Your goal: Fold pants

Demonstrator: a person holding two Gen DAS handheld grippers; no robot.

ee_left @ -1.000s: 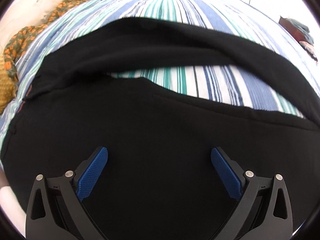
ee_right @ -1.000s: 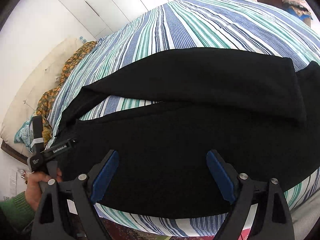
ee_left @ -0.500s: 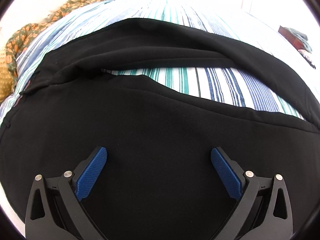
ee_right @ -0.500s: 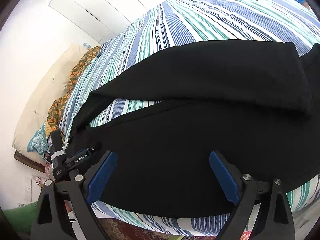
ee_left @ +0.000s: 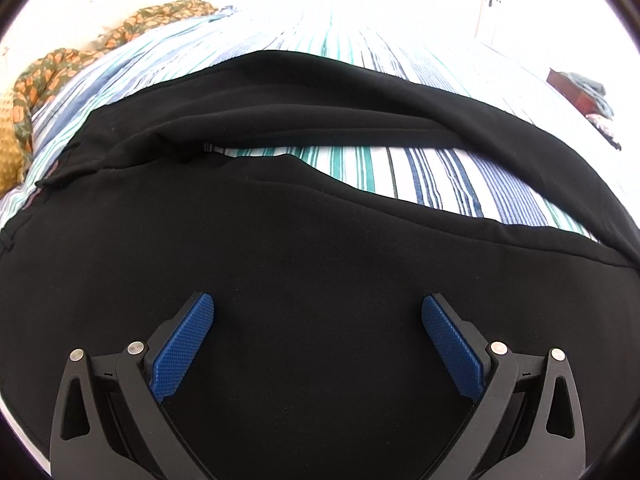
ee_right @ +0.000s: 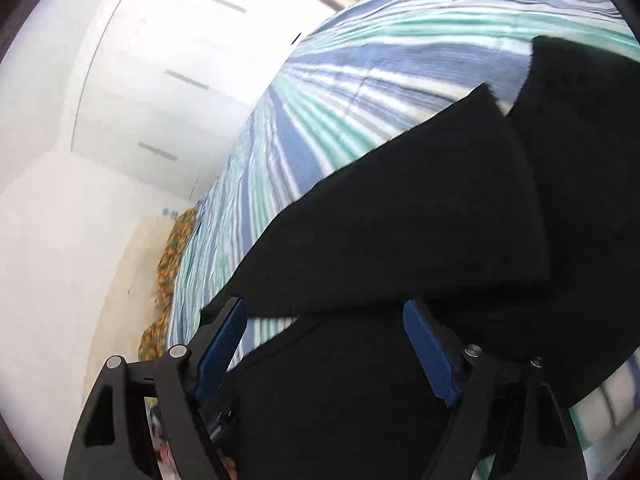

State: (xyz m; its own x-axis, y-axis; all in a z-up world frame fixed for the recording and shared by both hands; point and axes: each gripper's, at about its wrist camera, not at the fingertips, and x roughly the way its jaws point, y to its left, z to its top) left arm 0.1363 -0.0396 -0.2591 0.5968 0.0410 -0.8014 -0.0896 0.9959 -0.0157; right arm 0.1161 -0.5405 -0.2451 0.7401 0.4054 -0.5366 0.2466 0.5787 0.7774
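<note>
Black soft-fabric pants (ee_left: 320, 248) lay spread on the blue-, green- and white-striped bed (ee_left: 440, 176), legs parted toward three o'clock, unfolded; left gripper (ee_left: 318, 332) and right gripper (ee_right: 324, 344) hovered spread, empty, seemingly positioning for a fold.

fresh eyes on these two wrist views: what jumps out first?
The large black fabric pants fill the lower half of the left wrist view, two legs spread apart with a wedge of blue, teal and white striped bedsheet showing between them. The left gripper and right gripper both hang over the cloth with jaws wide apart, gripping nothing. An orange-and-green patterned cloth lies bunched at the far left.
</note>
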